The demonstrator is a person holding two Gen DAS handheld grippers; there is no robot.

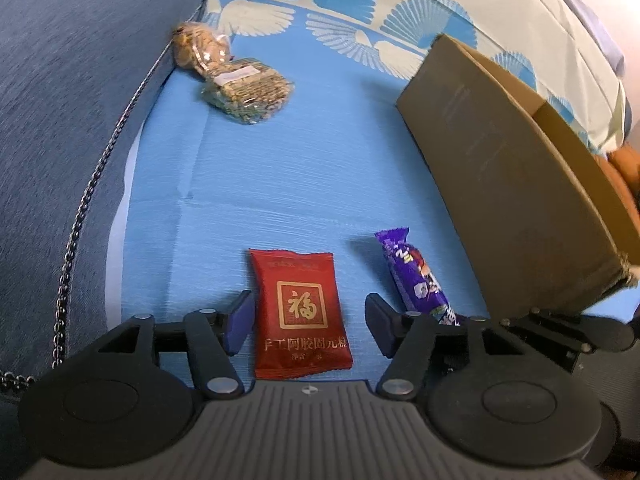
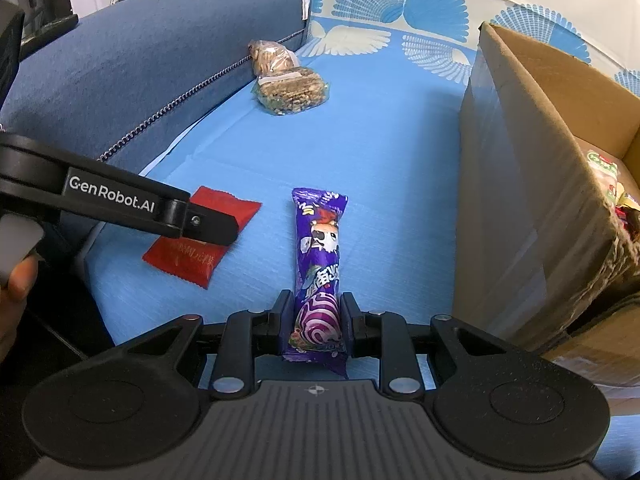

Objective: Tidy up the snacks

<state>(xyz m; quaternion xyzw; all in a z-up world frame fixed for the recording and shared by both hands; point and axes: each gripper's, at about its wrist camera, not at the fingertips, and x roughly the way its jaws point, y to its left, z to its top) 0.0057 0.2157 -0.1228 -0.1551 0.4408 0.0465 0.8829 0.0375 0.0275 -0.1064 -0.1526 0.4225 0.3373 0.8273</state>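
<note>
We count four snacks on the blue mat [image 1: 280, 184]: one red packet [image 1: 301, 314] marked 福 between our spread left gripper [image 1: 310, 322] fingers, one purple bar [image 2: 319, 258] pinched by our right gripper [image 2: 316, 322], two clear-wrapped cakes [image 2: 289, 84] by the sofa [image 2: 132, 60]. One cardboard box [image 2: 516, 184] stands right. "GenRobot.AI" reads on the left tool.

A gold "福" in a square frame marks the red packet [image 1: 302, 316], above a line of Chinese characters; "GenRobot.AI" runs in white along the left gripper [image 2: 216, 226].
</note>
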